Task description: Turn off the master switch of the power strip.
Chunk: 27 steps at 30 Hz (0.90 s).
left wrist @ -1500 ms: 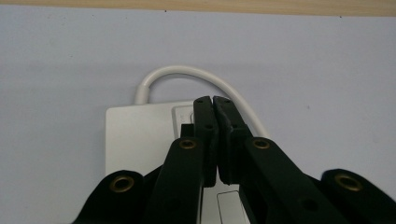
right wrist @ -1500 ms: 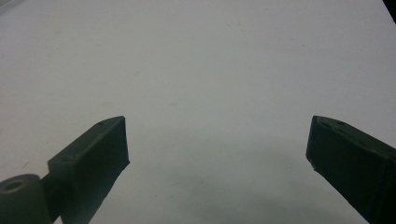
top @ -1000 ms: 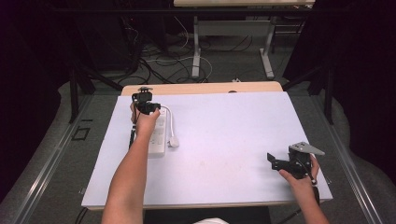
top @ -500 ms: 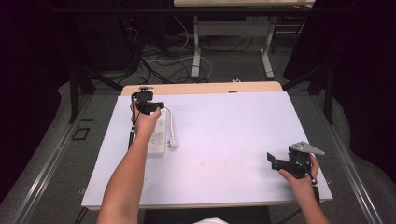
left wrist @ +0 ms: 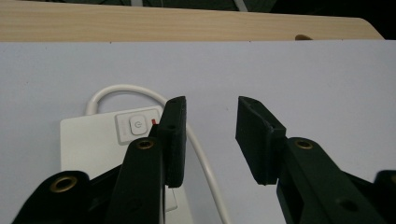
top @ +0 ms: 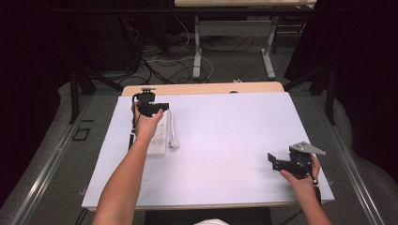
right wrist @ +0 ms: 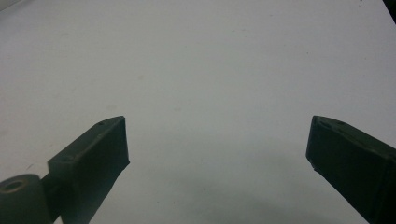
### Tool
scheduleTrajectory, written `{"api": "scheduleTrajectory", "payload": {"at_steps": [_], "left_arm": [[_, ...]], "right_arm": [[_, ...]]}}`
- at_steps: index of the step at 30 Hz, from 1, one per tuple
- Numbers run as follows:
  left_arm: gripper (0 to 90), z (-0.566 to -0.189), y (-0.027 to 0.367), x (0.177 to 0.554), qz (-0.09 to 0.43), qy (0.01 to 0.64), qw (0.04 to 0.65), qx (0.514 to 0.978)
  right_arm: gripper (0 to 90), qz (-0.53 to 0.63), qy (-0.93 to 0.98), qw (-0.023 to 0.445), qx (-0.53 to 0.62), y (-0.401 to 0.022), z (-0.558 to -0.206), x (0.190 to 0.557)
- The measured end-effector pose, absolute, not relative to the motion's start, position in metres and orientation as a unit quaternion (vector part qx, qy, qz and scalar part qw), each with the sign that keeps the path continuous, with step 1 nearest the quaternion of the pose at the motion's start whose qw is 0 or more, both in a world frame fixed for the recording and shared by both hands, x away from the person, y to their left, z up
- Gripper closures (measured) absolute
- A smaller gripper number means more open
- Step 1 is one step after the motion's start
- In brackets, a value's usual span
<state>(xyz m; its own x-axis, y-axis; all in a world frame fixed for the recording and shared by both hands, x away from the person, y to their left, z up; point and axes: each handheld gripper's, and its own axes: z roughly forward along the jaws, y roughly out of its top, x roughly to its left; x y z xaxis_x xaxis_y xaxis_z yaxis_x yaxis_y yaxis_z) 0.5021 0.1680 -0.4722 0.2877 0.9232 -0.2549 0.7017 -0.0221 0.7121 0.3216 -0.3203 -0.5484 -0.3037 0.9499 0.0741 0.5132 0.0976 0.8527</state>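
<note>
Nothing of note has moved since the earlier frames: both hands are kept where they were, the left gripper (top: pixel 151 107) over the far-left part of the counter (top: pixel 225 140), the right gripper (top: pixel 290 164) low at the near-right edge.

Nearest, the right gripper is held idle, its fingers (right wrist: pixel 100 140) set wide apart with nothing between them but bare counter surface. That surface is seen as a flat, matte, pale sheet, faintly speckled, with a soft shadow cast under the fingers. A grey three-cornered plate is carried on top of this gripper, and the hand (top: pixel 302 180) is rested by the counter's near edge, presumably so that it is kept out of the way.

Farther off, the left gripper is held above a white power strip (left wrist: pixel 109 140), its fingers (left wrist: pixel 172 140) parted by a moderate gap and empty. Just beside and partly behind the left-hand finger, a square switch button (left wrist: pixel 136 126) with a small red mark next to it is seen; the strip is a smooth, hard, flat plastic block. A white round cord (left wrist: pixel 198 149) is looped out from the strip's far end and runs back between the fingers, which suggests that the cord or the switch is being lined up for.

Beyond the fingers, a light wood edge (left wrist: pixel 187 21) of the counter is left uncovered by the sheet.
</note>
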Motion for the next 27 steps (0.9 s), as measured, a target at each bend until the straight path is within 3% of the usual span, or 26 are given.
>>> {"api": "scheduleTrajectory", "payload": {"at_steps": [18,27], "left_arm": [[47.2,-0.468,0.156,0.484,0.154,0.549,0.413,0.710],[41.6,-0.468,0.150,0.468,0.135,0.530,0.422,0.723]], "right_arm": [[5.2,0.419,0.692,0.266,0.524,-0.322,-0.549,0.323],[5.2,0.419,0.692,0.266,0.525,-0.322,-0.549,0.323]]}}
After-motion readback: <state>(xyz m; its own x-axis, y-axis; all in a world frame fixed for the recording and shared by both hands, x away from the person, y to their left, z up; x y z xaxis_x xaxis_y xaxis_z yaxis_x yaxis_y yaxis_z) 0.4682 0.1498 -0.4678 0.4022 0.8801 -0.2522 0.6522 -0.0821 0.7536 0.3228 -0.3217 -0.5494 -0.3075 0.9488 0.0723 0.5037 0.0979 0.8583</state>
